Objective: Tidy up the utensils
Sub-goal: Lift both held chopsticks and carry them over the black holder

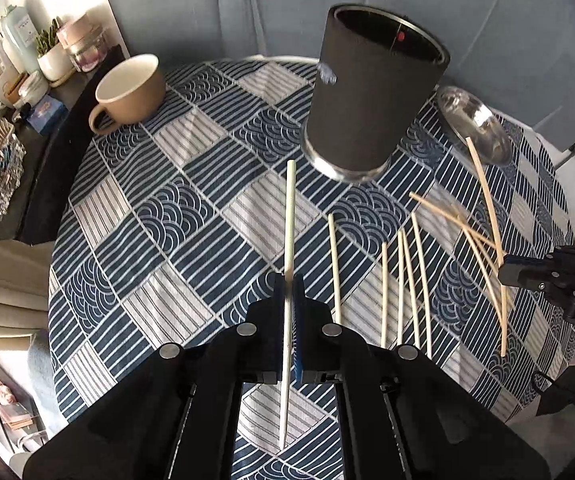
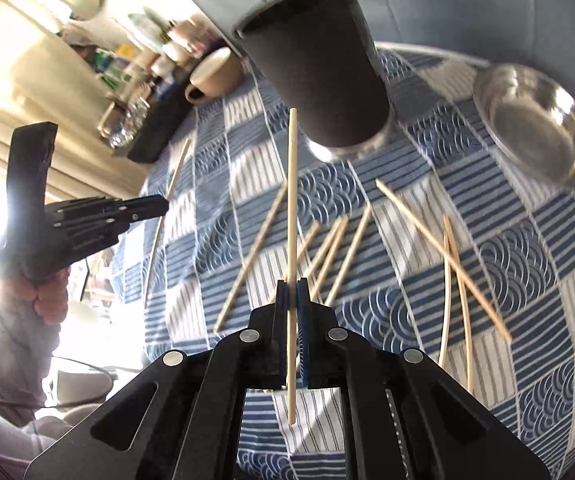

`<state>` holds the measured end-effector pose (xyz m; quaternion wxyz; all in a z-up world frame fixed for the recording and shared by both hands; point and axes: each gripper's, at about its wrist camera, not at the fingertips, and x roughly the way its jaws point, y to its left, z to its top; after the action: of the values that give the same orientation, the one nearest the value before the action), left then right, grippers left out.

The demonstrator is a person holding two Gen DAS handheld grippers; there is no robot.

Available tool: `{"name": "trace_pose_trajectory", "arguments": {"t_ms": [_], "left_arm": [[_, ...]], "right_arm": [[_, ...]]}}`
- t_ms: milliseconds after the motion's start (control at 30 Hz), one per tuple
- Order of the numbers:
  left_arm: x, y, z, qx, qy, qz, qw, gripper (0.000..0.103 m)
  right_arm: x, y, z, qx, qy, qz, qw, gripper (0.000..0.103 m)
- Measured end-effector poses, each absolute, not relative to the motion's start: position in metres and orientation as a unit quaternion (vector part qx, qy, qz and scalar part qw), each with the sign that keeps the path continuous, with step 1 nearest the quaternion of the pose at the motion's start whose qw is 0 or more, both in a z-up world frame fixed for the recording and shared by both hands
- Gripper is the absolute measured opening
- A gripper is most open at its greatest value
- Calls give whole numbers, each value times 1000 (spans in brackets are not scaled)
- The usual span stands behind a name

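The chopsticks looked light, thin, stiff and smooth, apt to swivel or slip in a pinch, so a hold near the middle seemed safest. The left gripper (image 1: 289,280) was clamped tight on one chopstick (image 1: 290,208) and the right gripper (image 2: 292,284) likewise on another (image 2: 293,184), both raised above the patterned tablecloth (image 1: 191,216). More loose chopsticks (image 1: 405,280) lay scattered there, near the dark cylindrical holder (image 1: 367,92).

Round table (image 1: 191,216), patterned cloth: black holder (image 1: 371,92), mug (image 1: 131,90), steel dish (image 1: 475,124), loose chopsticks (image 1: 403,284).
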<state>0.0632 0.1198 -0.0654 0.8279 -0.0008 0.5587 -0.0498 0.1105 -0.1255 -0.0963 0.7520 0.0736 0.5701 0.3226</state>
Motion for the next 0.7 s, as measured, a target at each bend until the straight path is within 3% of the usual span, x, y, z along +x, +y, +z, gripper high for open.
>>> {"name": "trace_pose_trajectory", "arguments": {"t_ms": [500,700], "left_arm": [[132,72,44,-31,363,-125,923,3],[163,65,58,-32,312,-136,940,3]], "right_arm": [[180,-131,13,96,402,338,846,4],[211,-131,28,131,346,362,856,5]]}}
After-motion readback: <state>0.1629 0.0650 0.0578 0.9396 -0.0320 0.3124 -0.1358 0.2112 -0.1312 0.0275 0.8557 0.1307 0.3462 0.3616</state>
